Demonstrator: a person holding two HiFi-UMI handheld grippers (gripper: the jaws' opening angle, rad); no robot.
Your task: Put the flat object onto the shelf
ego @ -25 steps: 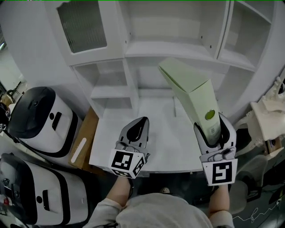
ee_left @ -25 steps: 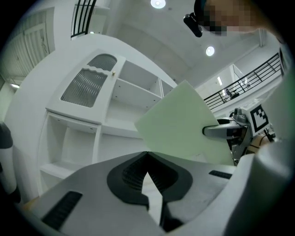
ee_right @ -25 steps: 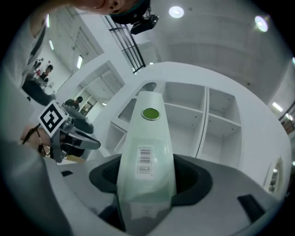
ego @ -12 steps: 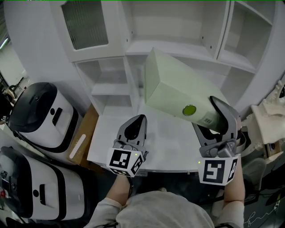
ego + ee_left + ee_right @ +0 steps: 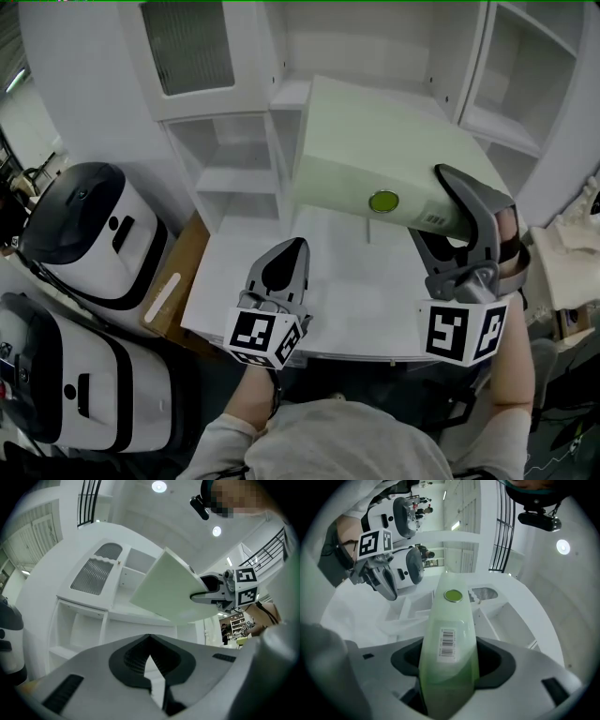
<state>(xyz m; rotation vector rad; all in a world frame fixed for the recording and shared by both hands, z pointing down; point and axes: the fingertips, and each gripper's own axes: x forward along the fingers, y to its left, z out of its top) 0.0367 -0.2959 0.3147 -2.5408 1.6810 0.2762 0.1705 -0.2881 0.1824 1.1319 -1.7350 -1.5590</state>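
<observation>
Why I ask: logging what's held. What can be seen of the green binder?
The binder is pale green, smooth like coated card. Its narrow spine carries a round green disc and a barcode label. The right gripper is shut on the spine's end, holding it in the air, broad face up and tilted, above the white table, far edge toward the shelves. Nothing else touches it.

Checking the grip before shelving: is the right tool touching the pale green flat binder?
Touching. The right gripper view shows the right tool shut on the pale green flat binder, jaws pressing both sides.
</observation>
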